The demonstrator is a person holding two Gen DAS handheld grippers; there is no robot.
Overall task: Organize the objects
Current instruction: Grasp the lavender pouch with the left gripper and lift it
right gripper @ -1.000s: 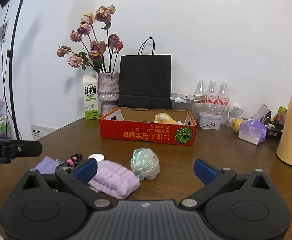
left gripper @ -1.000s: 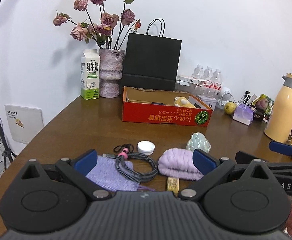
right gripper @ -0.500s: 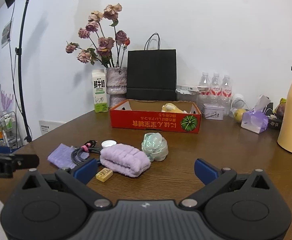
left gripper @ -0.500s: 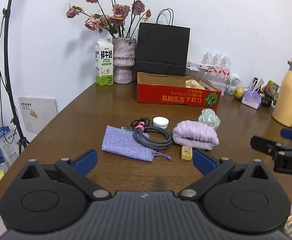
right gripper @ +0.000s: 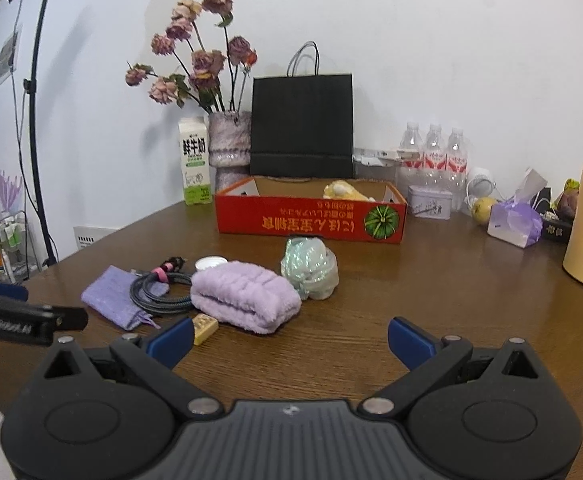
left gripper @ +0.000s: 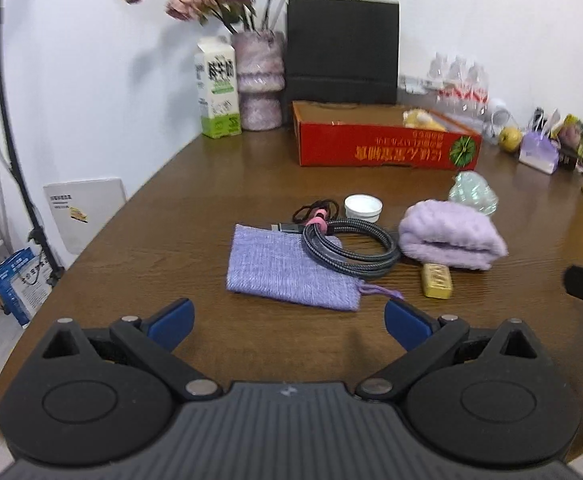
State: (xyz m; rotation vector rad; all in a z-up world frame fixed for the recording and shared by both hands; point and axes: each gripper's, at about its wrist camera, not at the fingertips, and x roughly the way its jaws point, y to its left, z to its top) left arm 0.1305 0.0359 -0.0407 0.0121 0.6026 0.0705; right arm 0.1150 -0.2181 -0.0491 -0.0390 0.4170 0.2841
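Left gripper (left gripper: 287,320), fingers apart, empty | purple pouch (left gripper: 287,266) at 12 o'clock, just ahead, long axis 10-to-4 | right gripper (right gripper: 291,338), fingers apart, faces folded purple towel (right gripper: 245,294) at 11 o'clock.

Both tongs (left gripper: 287,318) (right gripper: 290,340) farther back from the cluster — gold bar (left gripper: 436,280) newly uncovered

The milk carton (right gripper: 194,171) reads, as far as blur allows, "鲜牛奶"; the red box (right gripper: 310,218) bears upside-down, unreadable print.
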